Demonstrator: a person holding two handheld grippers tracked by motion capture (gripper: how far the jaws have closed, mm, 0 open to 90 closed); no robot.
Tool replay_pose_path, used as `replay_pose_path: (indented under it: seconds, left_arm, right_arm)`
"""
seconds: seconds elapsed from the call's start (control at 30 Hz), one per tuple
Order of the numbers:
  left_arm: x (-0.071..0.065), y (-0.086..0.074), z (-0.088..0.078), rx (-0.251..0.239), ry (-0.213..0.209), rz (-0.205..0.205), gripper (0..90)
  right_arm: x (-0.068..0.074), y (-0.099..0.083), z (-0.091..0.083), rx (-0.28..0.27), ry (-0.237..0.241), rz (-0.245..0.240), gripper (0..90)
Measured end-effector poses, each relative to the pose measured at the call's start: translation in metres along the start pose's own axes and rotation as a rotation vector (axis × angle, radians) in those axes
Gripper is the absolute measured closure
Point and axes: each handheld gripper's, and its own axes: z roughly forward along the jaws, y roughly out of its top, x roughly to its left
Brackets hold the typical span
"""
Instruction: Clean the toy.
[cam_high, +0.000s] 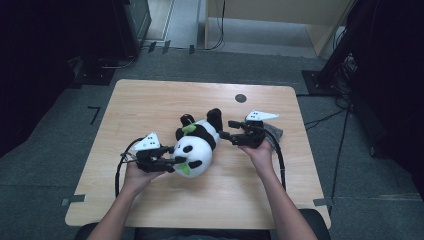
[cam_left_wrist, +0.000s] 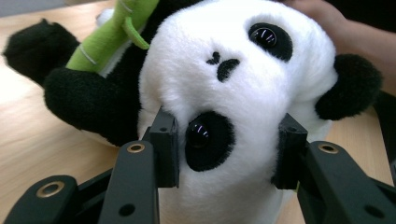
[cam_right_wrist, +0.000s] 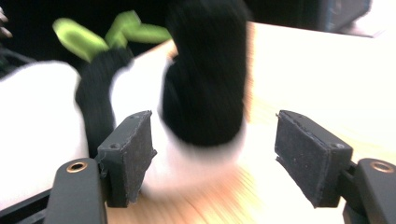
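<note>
Your left tongs (cam_left_wrist: 229, 154) pinch the panda's (cam_high: 196, 145) head, pads sunk into the plush beside one eye; your right tongs (cam_right_wrist: 215, 158) stand open around a black leg (cam_right_wrist: 205, 79), not pressing it. Panda lies on its back mid-surface (cam_high: 150, 100), a green bamboo sprig (cam_left_wrist: 109, 32) at its chest. Expect it light, soft, squashy; grip deep on head or limb, since fur alone may slip.
</note>
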Motion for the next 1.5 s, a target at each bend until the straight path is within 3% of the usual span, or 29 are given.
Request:
replay_pose_path:
  seconds: [0.03, 0.07, 0.1, 0.17, 0.2, 0.23, 0.33, 0.37, 0.43, 0.5, 0.67, 0.73, 0.87, 0.9, 0.97, 1.13, 1.2, 1.23, 1.3, 1.4, 1.5]
  left_arm:
    - [0.003, 0.001, -0.003, -0.018, 0.019, -0.011, 54.3]
    - [0.005, 0.002, -0.005, -0.024, 0.033, -0.012, 54.3]
    - [0.007, 0.004, -0.008, -0.037, 0.091, -0.001, 53.9]
    - [0.009, 0.005, -0.009, -0.044, 0.141, 0.000, 53.2]
    - [0.009, 0.005, -0.009, -0.044, 0.141, 0.000, 53.0]
    - [0.010, 0.005, -0.008, -0.038, 0.180, 0.008, 52.3]
    - [0.012, 0.004, -0.007, -0.043, 0.209, 0.008, 50.7]
    - [0.015, 0.006, -0.003, -0.043, 0.242, 0.010, 50.7]
    - [0.017, 0.007, -0.001, -0.045, 0.256, 0.005, 50.7]
    - [0.023, 0.010, 0.004, -0.056, 0.259, -0.032, 50.9]
    - [0.024, 0.013, 0.015, -0.030, 0.274, -0.024, 50.9]
    - [0.027, 0.014, 0.021, -0.040, 0.276, -0.034, 50.8]
    - [0.032, 0.015, 0.024, -0.048, 0.281, -0.054, 50.8]
    - [0.032, 0.015, 0.025, -0.044, 0.287, -0.057, 50.7]
    - [0.031, 0.015, 0.027, -0.042, 0.286, -0.059, 50.7]
    - [0.029, 0.016, 0.033, -0.011, 0.284, -0.042, 50.2]
    - [0.029, 0.016, 0.034, -0.010, 0.284, -0.045, 50.0]
    - [0.030, 0.016, 0.034, -0.008, 0.281, -0.048, 49.7]
    - [0.030, 0.016, 0.035, -0.006, 0.282, -0.046, 49.7]
    - [0.028, 0.016, 0.036, 0.001, 0.286, -0.037, 49.2]
    - [0.026, 0.017, 0.036, 0.001, 0.303, -0.028, 49.1]
  right_arm:
    - [-0.003, -0.001, -0.002, 0.028, -0.031, 0.003, 33.8]
    - [-0.003, -0.001, -0.002, 0.028, -0.031, 0.003, 33.8]
    - [-0.006, -0.003, 0.000, 0.050, -0.067, 0.000, 33.8]
    - [-0.006, -0.004, 0.001, 0.060, -0.083, 0.003, 33.8]
    - [-0.006, -0.004, 0.001, 0.060, -0.083, 0.003, 33.8]
    - [-0.006, -0.006, 0.001, 0.072, -0.112, -0.022, 33.8]
    - [-0.005, -0.007, 0.000, 0.086, -0.142, -0.044, 34.5]
    - [-0.003, -0.009, -0.001, 0.100, -0.197, -0.078, 34.9]
    - [-0.002, -0.010, -0.002, 0.103, -0.213, -0.076, 35.2]
    - [-0.001, -0.014, -0.008, 0.113, -0.261, -0.096, 35.2]
    - [0.000, -0.018, -0.022, 0.123, -0.320, -0.104, 35.2]
    - [-0.003, -0.021, -0.034, 0.104, -0.365, -0.109, 35.2]
    - [-0.008, -0.026, -0.043, 0.078, -0.400, -0.118, 36.5]
    - [-0.012, -0.028, -0.047, 0.092, -0.429, -0.119, 36.5]
    - [-0.013, -0.028, -0.049, 0.096, -0.438, -0.121, 36.5]
    - [-0.025, -0.026, -0.063, 0.088, -0.559, -0.132, 36.5]
    - [-0.029, -0.027, -0.064, 0.092, -0.570, -0.119, 37.0]
    - [-0.038, -0.031, -0.064, 0.121, -0.586, -0.086, 39.5]
    - [-0.041, -0.032, -0.063, 0.132, -0.591, -0.076, 40.7]
    - [-0.052, -0.039, -0.059, 0.168, -0.597, -0.018, 43.3]
    - [-0.059, -0.044, -0.055, 0.206, -0.601, 0.020, 57.6]
